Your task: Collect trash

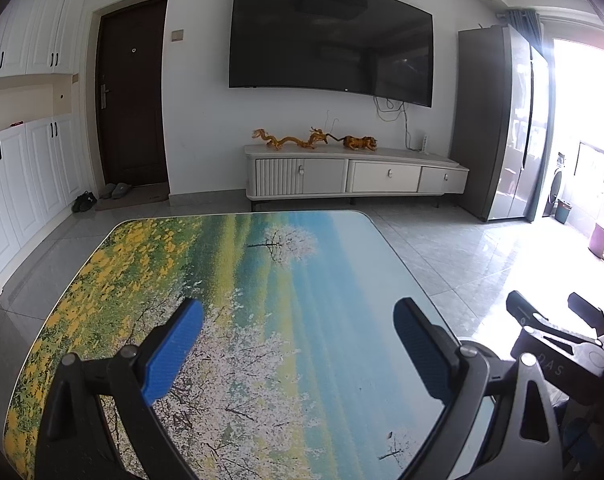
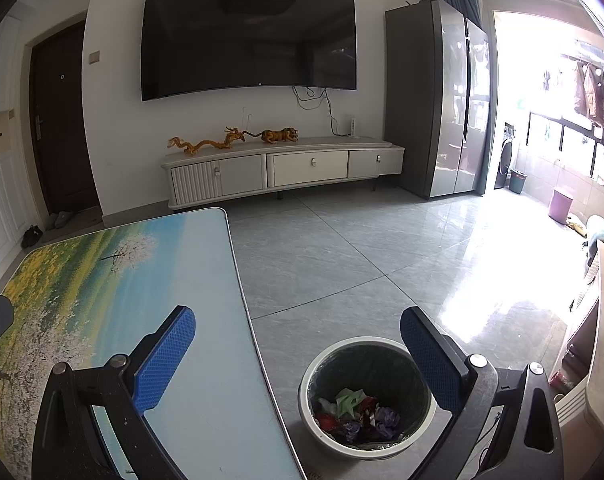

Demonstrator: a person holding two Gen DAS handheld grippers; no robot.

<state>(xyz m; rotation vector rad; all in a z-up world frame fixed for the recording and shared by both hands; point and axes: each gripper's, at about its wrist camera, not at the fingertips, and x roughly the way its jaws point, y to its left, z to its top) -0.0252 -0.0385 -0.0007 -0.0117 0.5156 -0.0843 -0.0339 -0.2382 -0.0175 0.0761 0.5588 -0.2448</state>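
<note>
A round waste bin with a white rim and dark liner stands on the floor beside the table's right edge. Several crumpled scraps of paper, green, red and purple, lie inside it. My right gripper hovers open above the bin and the table edge, with nothing between its blue pads. In the left wrist view my left gripper is open over the landscape-printed table top, holding nothing. The right gripper's body shows at the right of that view. I see no loose trash on the table.
A white TV cabinet with orange dragon and tiger figures stands under a wall-mounted TV. A grey fridge stands at the right, a dark door and white cupboards at the left. Grey tiled floor lies between.
</note>
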